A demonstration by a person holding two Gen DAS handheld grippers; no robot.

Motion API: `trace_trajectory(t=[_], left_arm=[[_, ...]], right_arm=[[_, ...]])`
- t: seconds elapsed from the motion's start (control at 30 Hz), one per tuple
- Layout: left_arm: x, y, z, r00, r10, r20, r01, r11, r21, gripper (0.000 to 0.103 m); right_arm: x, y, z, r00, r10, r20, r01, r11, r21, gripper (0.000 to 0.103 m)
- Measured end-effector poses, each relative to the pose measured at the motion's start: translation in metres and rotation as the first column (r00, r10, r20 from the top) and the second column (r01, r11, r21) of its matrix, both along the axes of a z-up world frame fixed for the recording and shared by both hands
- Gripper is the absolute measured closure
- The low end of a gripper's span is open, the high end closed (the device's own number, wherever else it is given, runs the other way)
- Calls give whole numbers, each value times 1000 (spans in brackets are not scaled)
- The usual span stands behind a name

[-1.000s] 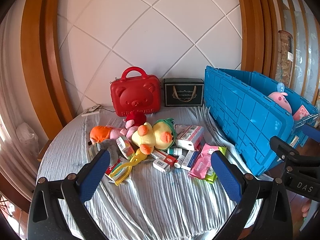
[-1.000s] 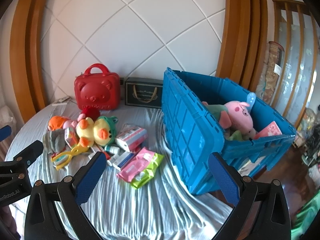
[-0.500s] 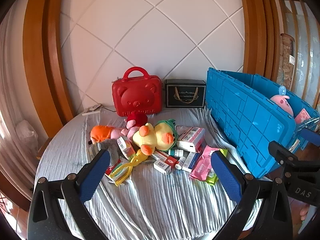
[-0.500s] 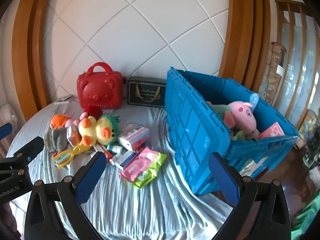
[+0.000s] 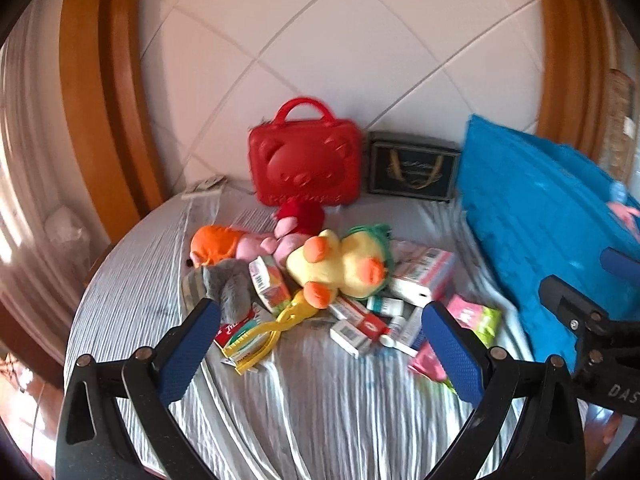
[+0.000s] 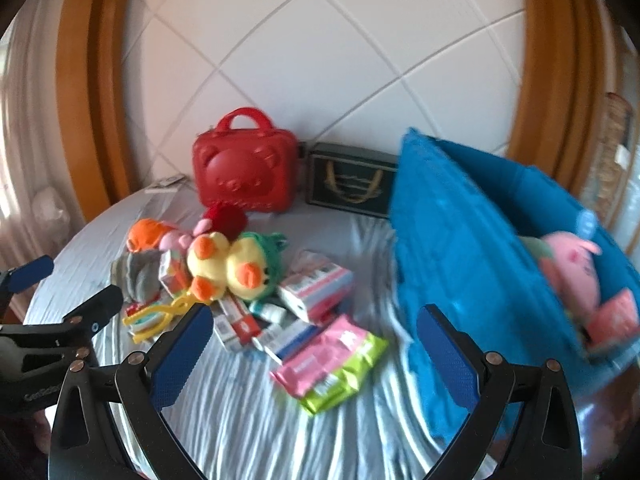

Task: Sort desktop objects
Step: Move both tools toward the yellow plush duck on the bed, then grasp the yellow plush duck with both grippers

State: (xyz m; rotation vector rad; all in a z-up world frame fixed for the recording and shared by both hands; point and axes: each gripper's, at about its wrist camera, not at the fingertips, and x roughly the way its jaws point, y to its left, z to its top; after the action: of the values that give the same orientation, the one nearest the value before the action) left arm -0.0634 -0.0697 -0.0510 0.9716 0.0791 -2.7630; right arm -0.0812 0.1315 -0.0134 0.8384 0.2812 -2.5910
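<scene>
Both grippers are hovering over the near edge of the desk [image 5: 320, 408], which is wearing a striped grey cloth; both views are blurring. The left gripper [image 5: 320, 352] is holding its blue-padded fingers wide apart with nothing between them, and the right gripper [image 6: 316, 356] is doing the same. A heap of things is lying mid-desk: a yellow duck plush [image 5: 340, 268] is resting on a green plush [image 6: 264, 248], with a pink and orange plush [image 5: 240, 244] lying just behind and a grey soft toy [image 5: 224, 284] sitting at the left of the pile. Yellow plastic tongs [image 5: 276, 328] are lying in front of the duck, touching small medicine boxes [image 5: 356, 324]. A pink and green wipes packet [image 6: 332, 364] is lying nearest the blue crate [image 6: 460, 264], which is standing at the right and holding a pink pig plush [image 6: 576, 268]. A red bear-face case [image 5: 306, 166] and a dark gift box [image 5: 412, 172] are standing upright against the back wall, side by side.
</scene>
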Motion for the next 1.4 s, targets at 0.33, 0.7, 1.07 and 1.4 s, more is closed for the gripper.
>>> trace_trajectory(t=[0.33, 0.7, 1.07, 1.4], left_arm=[[-74, -25, -53, 992, 43, 122, -38, 999, -39, 1], [-161, -46, -124, 971, -67, 230, 69, 998, -2, 1], [-217, -59, -177, 948, -98, 303, 103, 995, 1, 1], [-243, -64, -192, 936, -131, 326, 118, 991, 60, 1]], right_arm=[[-87, -34, -45, 987, 96, 127, -92, 995, -39, 0], [-165, -92, -116, 954, 134, 267, -135, 991, -16, 0], [-223, -151, -170, 903, 239, 357, -245, 969, -28, 0], [-259, -171, -204, 827, 284, 484, -290, 955, -66, 0]])
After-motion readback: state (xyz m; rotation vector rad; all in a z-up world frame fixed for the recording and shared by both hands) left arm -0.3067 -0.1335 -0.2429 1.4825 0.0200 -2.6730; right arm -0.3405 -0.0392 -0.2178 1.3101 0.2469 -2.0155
